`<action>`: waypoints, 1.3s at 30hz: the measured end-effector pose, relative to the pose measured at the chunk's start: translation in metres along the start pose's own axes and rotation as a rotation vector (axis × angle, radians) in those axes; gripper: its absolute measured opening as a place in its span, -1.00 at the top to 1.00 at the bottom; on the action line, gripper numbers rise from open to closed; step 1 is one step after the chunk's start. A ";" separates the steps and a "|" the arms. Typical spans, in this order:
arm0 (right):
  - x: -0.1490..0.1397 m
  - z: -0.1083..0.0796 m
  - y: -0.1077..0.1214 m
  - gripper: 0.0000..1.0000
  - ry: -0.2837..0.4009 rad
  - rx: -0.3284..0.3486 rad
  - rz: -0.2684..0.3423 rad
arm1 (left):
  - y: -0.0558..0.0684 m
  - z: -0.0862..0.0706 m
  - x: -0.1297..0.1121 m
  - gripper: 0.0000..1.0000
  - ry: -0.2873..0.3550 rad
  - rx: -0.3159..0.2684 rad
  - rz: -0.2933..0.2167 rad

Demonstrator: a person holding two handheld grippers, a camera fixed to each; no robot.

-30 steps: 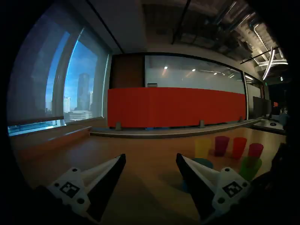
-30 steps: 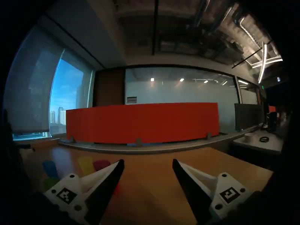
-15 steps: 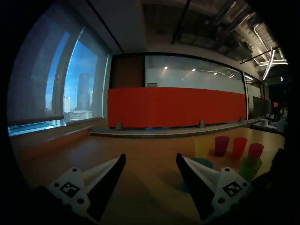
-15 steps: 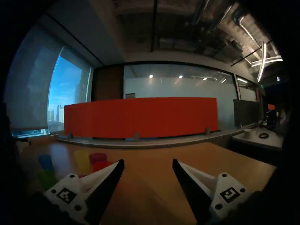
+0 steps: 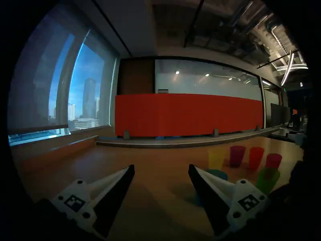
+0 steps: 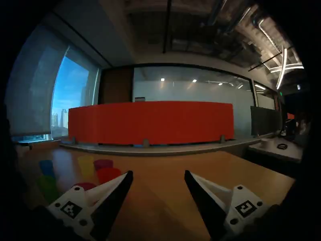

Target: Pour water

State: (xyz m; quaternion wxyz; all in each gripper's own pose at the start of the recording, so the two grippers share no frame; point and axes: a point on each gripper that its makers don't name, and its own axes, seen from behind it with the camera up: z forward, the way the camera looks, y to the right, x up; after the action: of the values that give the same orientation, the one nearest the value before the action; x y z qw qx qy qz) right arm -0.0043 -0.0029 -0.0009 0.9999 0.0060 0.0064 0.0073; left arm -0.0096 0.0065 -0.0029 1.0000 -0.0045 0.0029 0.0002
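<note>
Nothing shifts in the left gripper view: the left gripper (image 5: 161, 166) hangs open and empty above the desk (image 5: 152, 154), coloured cups (image 5: 256, 158) ahead to its right. In the right gripper view the cups (image 6: 108, 174) have slid further into sight, ahead-left of the open, empty right gripper (image 6: 158, 172) with its square black-and-white marker (image 6: 245, 209).

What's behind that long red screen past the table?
Above the red screen, a pale wall dotted with spots of light shows. Anything standing lower behind the screen is hidden by it.
</note>
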 end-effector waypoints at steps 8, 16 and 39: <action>-0.001 0.001 -0.001 -0.99 -0.010 0.000 -0.015 | 0.000 0.000 0.000 -1.00 0.000 0.000 0.000; 0.000 0.001 0.000 -0.99 -0.010 -0.004 -0.015 | 0.000 0.000 0.000 -1.00 0.000 0.000 0.000; -0.002 0.001 0.000 -0.99 -0.013 -0.004 -0.014 | 0.001 -0.001 0.000 -1.00 -0.001 0.000 0.000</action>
State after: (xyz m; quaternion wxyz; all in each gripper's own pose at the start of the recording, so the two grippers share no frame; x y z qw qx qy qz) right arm -0.0059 -0.0028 0.0001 1.0000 0.0040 0.0000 0.0001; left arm -0.0095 0.0070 -0.0035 1.0000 -0.0044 0.0027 0.0000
